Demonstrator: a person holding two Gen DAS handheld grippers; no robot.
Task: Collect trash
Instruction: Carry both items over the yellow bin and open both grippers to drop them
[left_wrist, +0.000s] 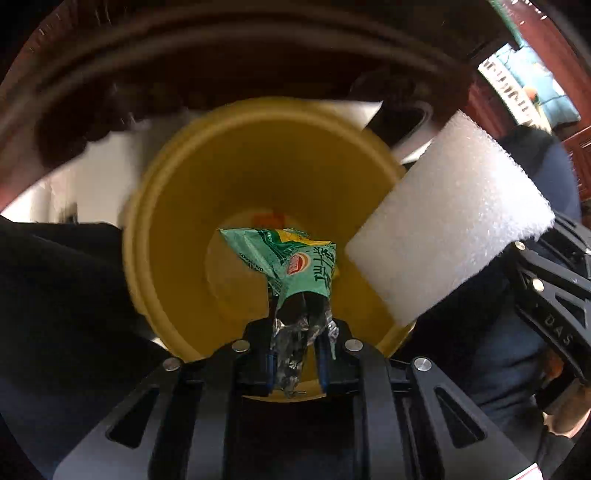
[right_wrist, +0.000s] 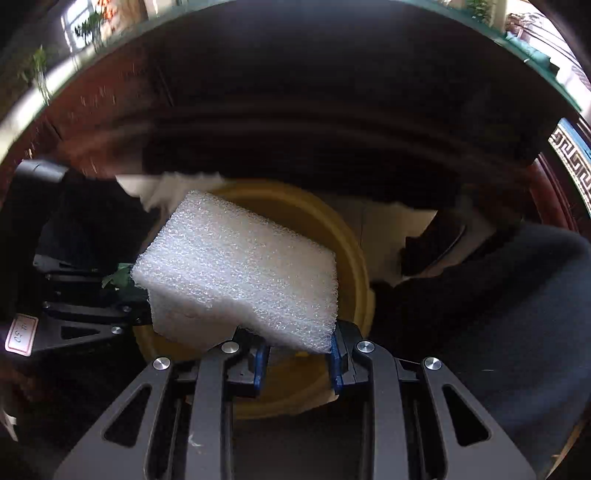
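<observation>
A yellow trash bin (left_wrist: 177, 236) stands open below both grippers, seen from above; it also shows in the right wrist view (right_wrist: 351, 236). My left gripper (left_wrist: 297, 354) is shut on a green snack wrapper (left_wrist: 291, 264) with a silvery crumpled end, held over the bin's mouth. My right gripper (right_wrist: 297, 354) is shut on a white foam block (right_wrist: 240, 266), held over the bin's near rim. The foam block also shows in the left wrist view (left_wrist: 443, 218), at the bin's right edge. The left gripper's body shows at the left of the right wrist view (right_wrist: 85, 314).
A dark round wooden table edge (left_wrist: 221, 48) arcs above the bin. A person's dark clothing (right_wrist: 498, 314) fills the right side. White floor (left_wrist: 92, 177) shows beside the bin.
</observation>
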